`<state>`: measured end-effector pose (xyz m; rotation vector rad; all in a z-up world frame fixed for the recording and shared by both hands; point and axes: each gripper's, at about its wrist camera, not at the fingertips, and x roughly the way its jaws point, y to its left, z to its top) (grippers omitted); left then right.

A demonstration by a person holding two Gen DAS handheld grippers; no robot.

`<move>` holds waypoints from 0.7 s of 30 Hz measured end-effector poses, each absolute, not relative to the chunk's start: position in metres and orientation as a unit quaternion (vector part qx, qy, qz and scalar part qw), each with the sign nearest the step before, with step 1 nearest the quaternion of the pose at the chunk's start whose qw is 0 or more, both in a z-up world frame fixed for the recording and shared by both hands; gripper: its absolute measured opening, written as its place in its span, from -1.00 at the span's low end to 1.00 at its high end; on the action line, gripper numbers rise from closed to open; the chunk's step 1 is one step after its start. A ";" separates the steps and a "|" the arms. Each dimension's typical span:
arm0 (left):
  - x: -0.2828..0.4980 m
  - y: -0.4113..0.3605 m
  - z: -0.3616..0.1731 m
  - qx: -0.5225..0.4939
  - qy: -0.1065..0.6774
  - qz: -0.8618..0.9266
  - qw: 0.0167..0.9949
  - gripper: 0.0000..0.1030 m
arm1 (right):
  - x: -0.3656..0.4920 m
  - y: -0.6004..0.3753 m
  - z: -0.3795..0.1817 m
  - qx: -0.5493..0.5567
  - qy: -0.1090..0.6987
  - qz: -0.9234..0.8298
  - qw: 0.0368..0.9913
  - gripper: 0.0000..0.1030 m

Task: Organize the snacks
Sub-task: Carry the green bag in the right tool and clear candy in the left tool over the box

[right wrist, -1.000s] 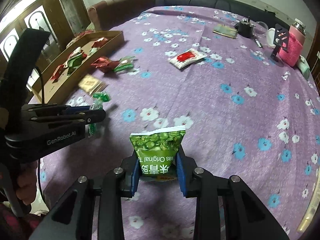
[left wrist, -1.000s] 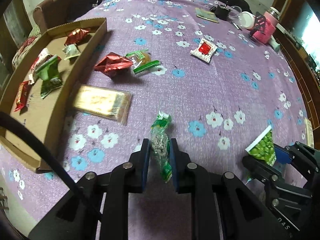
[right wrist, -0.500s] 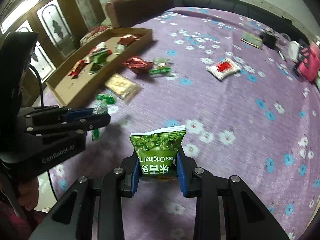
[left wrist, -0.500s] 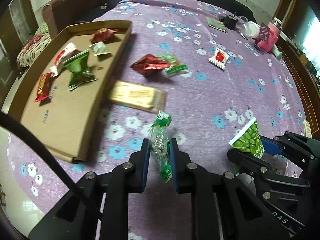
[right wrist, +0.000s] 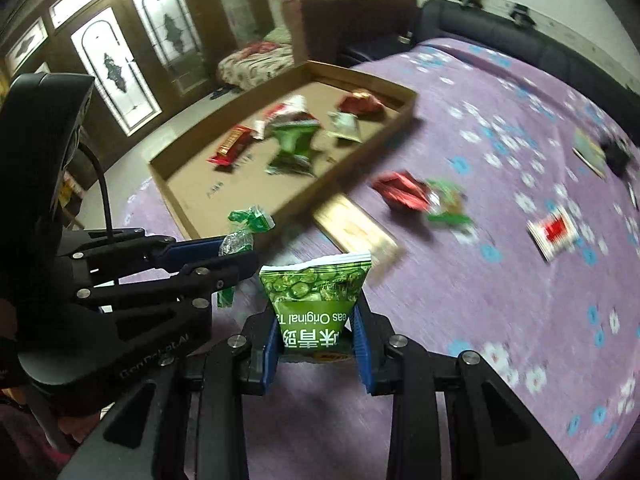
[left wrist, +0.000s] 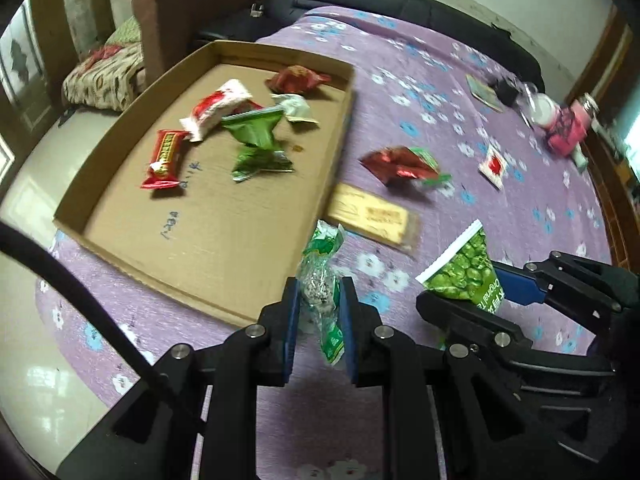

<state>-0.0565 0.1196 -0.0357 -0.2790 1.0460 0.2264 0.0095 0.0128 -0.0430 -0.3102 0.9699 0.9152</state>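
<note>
My left gripper (left wrist: pixel 318 300) is shut on a clear-and-green candy packet (left wrist: pixel 322 276), held above the near right corner of the cardboard tray (left wrist: pixel 224 300). It also shows in the right wrist view (right wrist: pixel 236 256). My right gripper (right wrist: pixel 318 320) is shut on a green pea snack bag (right wrist: pixel 316 300), just right of the left gripper; the bag also shows in the left wrist view (left wrist: pixel 466 272). The tray holds several snacks, among them a red bar (left wrist: pixel 164 158) and a green wrapper (left wrist: pixel 256 140).
On the purple flowered cloth (left wrist: pixel 520 200) lie a gold flat pack (left wrist: pixel 372 216) beside the tray, a red foil pack (left wrist: pixel 396 162), and a white-red sachet (left wrist: pixel 494 166). A pink bottle (left wrist: pixel 568 132) and small items stand at the far right. A sofa (left wrist: pixel 192 12) is behind.
Both grippers have swung left toward the cardboard tray, still holding their snacks. The tray now fills more of both views.
</note>
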 end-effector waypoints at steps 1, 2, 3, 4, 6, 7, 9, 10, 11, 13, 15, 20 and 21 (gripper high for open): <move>-0.057 0.124 -0.034 -0.130 0.492 0.115 0.853 -0.59 | 0.010 0.018 -0.042 -0.145 0.446 0.427 0.773 -0.40; -0.057 0.129 -0.032 -0.130 0.490 0.118 0.854 -0.59 | 0.011 0.024 -0.040 -0.149 0.442 0.433 0.771 -0.40; -0.057 0.135 -0.031 -0.135 0.487 0.126 0.853 -0.59 | 0.011 0.031 -0.039 -0.154 0.438 0.438 0.770 -0.40; -0.057 0.141 -0.030 -0.141 0.486 0.129 0.853 -0.59 | 0.012 0.036 -0.038 -0.156 0.436 0.441 0.768 -0.40; -0.056 0.155 -0.027 -0.155 0.487 0.135 0.849 -0.59 | 0.014 0.046 -0.034 -0.160 0.430 0.448 0.767 -0.40; -0.056 0.160 -0.025 -0.161 0.486 0.136 0.848 -0.59 | 0.015 0.051 -0.032 -0.161 0.426 0.452 0.767 -0.40; -0.055 0.171 -0.020 -0.167 0.478 0.142 0.850 -0.59 | 0.016 0.061 -0.027 -0.163 0.417 0.461 0.766 -0.40; -0.053 0.178 -0.016 -0.168 0.474 0.146 0.852 -0.59 | 0.017 0.066 -0.024 -0.167 0.412 0.463 0.766 -0.40; -0.051 0.185 -0.014 -0.172 0.470 0.151 0.852 -0.59 | 0.019 0.071 -0.023 -0.174 0.408 0.464 0.767 -0.40; -0.045 0.203 -0.010 -0.178 0.464 0.165 0.852 -0.59 | 0.024 0.083 -0.023 -0.180 0.402 0.465 0.768 -0.40; -0.039 0.219 -0.010 -0.180 0.462 0.183 0.849 -0.59 | 0.033 0.093 -0.026 -0.178 0.406 0.464 0.767 -0.40; -0.031 0.256 -0.021 -0.180 0.473 0.224 0.833 -0.59 | 0.049 0.113 -0.041 -0.172 0.426 0.460 0.759 -0.40; -0.028 0.262 -0.025 -0.182 0.479 0.223 0.829 -0.59 | 0.049 0.116 -0.044 -0.172 0.432 0.464 0.754 -0.40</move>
